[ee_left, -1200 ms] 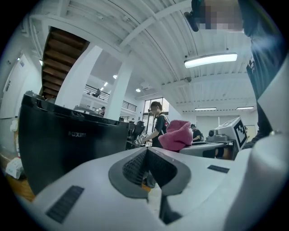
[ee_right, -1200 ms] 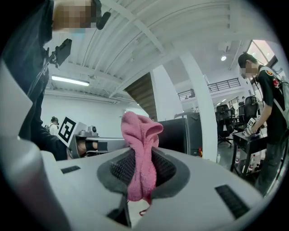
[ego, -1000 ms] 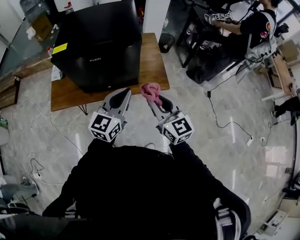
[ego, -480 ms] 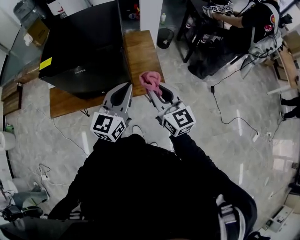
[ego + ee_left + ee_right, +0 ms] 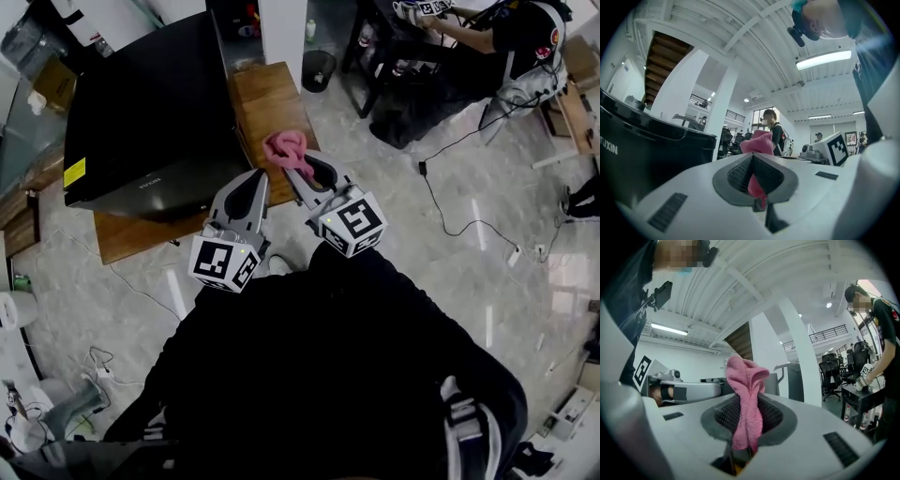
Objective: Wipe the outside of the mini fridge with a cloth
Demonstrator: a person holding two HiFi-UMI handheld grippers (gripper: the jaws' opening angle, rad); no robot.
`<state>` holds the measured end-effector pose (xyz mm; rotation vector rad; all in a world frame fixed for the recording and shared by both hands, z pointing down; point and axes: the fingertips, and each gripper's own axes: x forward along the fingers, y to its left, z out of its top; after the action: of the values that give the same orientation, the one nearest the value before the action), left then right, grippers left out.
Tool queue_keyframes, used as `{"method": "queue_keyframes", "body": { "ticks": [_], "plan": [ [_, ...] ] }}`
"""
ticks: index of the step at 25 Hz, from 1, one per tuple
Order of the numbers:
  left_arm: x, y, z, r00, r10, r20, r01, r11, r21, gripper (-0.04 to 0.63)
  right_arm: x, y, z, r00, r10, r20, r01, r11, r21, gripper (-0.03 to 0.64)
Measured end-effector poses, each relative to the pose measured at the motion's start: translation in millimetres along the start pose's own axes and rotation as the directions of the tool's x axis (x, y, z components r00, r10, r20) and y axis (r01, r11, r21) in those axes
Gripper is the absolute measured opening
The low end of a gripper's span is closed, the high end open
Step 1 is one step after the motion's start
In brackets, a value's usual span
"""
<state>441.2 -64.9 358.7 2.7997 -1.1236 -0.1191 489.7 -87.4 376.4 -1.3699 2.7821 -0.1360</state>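
The black mini fridge (image 5: 150, 112) stands on a low wooden table (image 5: 272, 98), up and left of both grippers. My right gripper (image 5: 292, 167) is shut on a bunched pink cloth (image 5: 284, 150), which sticks out past its tips over the table's near right corner. In the right gripper view the cloth (image 5: 745, 394) hangs down between the ribbed pads. My left gripper (image 5: 260, 178) is shut with nothing in it, just left of the cloth and close to the fridge's front right corner. In the left gripper view the fridge (image 5: 642, 154) fills the left side and the cloth (image 5: 757, 142) shows just beyond the jaws.
A person (image 5: 511, 37) sits at a dark desk at the top right, with a cable (image 5: 450, 197) trailing over the tiled floor. A waste bin (image 5: 319, 66) stands behind the table. Boxes and cables lie along the left edge. A white pillar (image 5: 281, 23) rises behind the fridge.
Both grippers have come closer to the fridge and table, so the cloth now hangs over the table corner. The right gripper has kept its hold on the cloth; the left stays shut.
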Motion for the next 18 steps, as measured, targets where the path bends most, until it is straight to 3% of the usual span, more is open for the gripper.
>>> {"method": "queue_keyframes", "body": {
  "ticks": [9,14,18],
  "plan": [
    [49,16,-10,0.985,0.170,-0.009,-0.171,0.985,-0.033,0.006,52,-45,0,0.980,0.199,0.005,-0.199,0.980,0.023,0.080],
    [67,26,-9,0.948,0.317,0.002,-0.316,0.947,-0.062,0.006,85,-49,-4,0.925,0.380,0.004,-0.380,0.924,0.055,0.080],
    [76,33,-13,0.902,0.431,0.006,-0.430,0.901,-0.052,0.006,111,-48,-10,0.884,0.468,0.003,-0.468,0.882,0.059,0.080]
  ]
}}
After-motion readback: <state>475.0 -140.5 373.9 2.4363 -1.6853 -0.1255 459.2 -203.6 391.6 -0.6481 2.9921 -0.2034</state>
